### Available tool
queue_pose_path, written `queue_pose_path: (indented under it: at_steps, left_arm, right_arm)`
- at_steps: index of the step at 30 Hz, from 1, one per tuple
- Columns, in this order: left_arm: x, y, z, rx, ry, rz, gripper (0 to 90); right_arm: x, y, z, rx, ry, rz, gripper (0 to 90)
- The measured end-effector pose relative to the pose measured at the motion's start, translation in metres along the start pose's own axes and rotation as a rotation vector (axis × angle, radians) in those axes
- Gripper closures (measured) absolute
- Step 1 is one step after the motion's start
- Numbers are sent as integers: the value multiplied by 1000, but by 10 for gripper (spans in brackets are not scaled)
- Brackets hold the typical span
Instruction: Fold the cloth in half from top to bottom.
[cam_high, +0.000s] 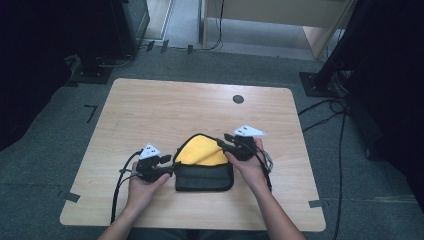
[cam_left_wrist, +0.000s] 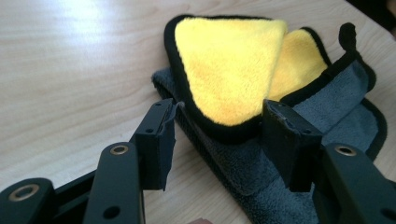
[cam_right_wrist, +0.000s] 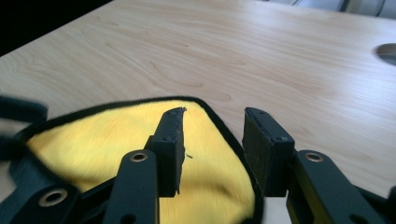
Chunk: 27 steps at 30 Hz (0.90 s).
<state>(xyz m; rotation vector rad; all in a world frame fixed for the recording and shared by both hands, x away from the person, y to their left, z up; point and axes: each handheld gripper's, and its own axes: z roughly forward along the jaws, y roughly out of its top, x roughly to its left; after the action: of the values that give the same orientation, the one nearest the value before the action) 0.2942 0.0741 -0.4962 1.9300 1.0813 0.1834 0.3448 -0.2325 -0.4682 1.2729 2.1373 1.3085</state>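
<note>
Both my grippers stand part open, gripping nothing: left gripper (cam_left_wrist: 217, 135) straddles the cloth's (cam_high: 202, 165) folded corner, right gripper (cam_right_wrist: 212, 149) hovers over its yellow side. That cloth lies folded at the table's (cam_high: 165, 105) near edge

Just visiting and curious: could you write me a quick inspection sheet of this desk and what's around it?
Surface: wooden table, bare apart from the cloth; round hole near the far edge.
Job's things: cloth, yellow one side, grey the other, black trim, partly folded.
Clutter: nothing seen.
Grippers: left gripper open, jaws either side of the cloth's edge; right gripper open over the yellow side.
Cables: one trails from each gripper; more on the floor at right.
Surroundings: grey carpet, dark stands, tape marks.
</note>
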Motion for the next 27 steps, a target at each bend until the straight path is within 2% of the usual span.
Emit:
queue_pose_path:
  at_steps: [1,2,3,10,15,18,19,20,21,22,24,25,27]
  left_arm:
    - [0,-1,1,3,1,0,465]
    - [-2,-3,2,9,7,13,466]
    - [-2,-3,2,9,7,13,466]
    - [-3,-10,1,29,5,28,467]
    - [-2,-9,-2,15,1,32,466]
    - [-1,-8,-3,6,1,31,466]
    - [-1,-7,-4,2,2,30,465]
    - [-1,-7,-4,2,2,30,466]
    - [-1,-6,-4,-4,-7,26,466]
    - [-1,-5,-4,-9,-12,25,465]
    - [-2,-2,-5,-20,-21,24,462]
    - [-3,0,-6,-27,-31,11,458]
    - [-1,7,-7,-44,-29,-20,447]
  right_arm:
    - [0,0,0,0,0,0,597]
    - [0,6,22,35,0,9,600]
    - [0,6,22,35,0,9,600]
    - [-5,18,85,185,4,-15,601]
    - [-6,18,98,217,13,-23,604]
    - [-4,17,103,235,31,-71,616]
    - [-1,15,104,244,17,-114,643]
    - [-1,15,104,244,17,-114,643]
    - [1,15,105,246,8,-132,664]
    - [1,15,105,248,17,-131,751]
    - [3,16,104,258,28,-131,838]
    - [5,16,103,261,23,-147,861]
    - [8,18,98,224,26,-185,871]
